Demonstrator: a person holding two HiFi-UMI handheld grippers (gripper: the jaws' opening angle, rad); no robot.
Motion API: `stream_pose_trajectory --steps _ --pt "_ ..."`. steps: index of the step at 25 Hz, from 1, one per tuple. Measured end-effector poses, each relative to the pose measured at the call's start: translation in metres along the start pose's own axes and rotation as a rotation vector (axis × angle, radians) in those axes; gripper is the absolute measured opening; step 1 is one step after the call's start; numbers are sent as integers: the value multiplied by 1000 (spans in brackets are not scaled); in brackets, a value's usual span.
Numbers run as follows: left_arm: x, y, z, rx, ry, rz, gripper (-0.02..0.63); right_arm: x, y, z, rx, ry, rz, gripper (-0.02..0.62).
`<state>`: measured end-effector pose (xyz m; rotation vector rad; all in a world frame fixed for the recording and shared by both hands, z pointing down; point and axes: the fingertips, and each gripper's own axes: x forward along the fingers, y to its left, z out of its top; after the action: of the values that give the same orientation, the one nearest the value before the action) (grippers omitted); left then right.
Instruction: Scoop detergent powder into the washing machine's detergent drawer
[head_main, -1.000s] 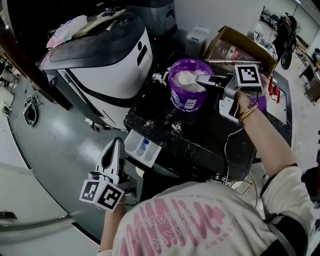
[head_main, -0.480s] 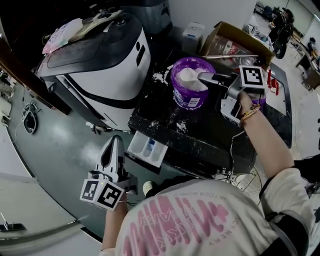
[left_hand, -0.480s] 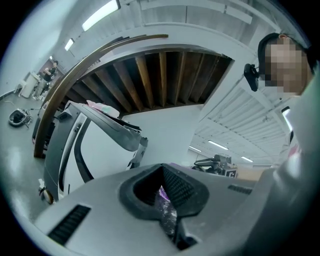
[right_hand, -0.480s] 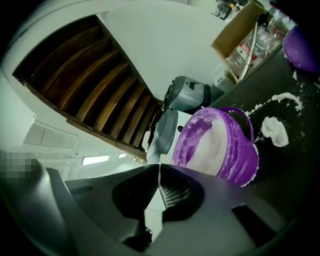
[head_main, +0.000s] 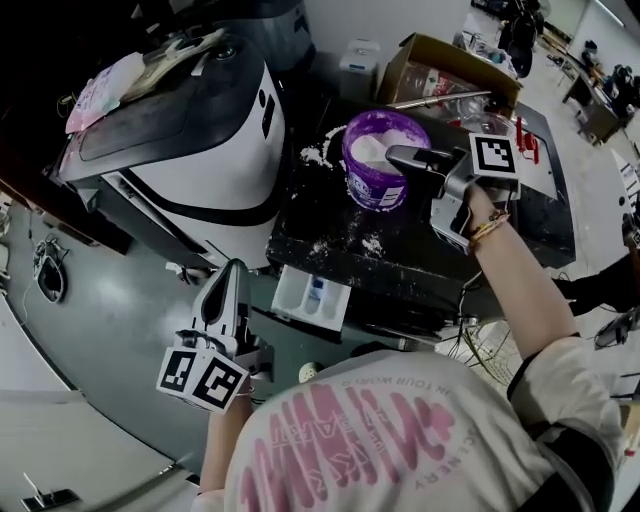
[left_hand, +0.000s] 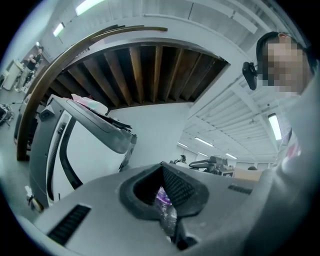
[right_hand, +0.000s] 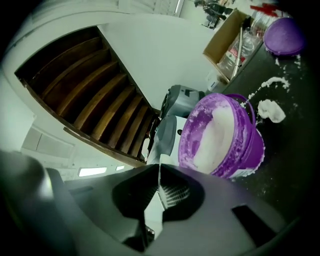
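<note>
Dusty black top (head_main: 420, 252); purple tub (head_main: 368, 186), scoop (right_hand: 167, 133) (plastic).

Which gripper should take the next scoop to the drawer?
Right. The right gripper is shut on the scoop at the powder tub; the left gripper hangs low beside the open drawer, jaws together, away from the tub.

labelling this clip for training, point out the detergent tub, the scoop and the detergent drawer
detergent tub (head_main: 368, 188): head view, on its purple side wall
scoop (right_hand: 167, 132): right gripper view, on its broad grey part
detergent drawer (head_main: 294, 290): head view, on its bare white left compartment
</note>
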<state>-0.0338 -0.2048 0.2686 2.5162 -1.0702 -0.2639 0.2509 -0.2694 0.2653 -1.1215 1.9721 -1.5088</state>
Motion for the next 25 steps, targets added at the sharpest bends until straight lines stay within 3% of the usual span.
stream_pose_trajectory --steps 10,25 --pt "-2 15 13 -12 20 -90 3 8 12 -28 22 -48 -1 6" --pt "-18 44 22 -21 15 -98 3 28 17 -65 57 -75 -4 6"
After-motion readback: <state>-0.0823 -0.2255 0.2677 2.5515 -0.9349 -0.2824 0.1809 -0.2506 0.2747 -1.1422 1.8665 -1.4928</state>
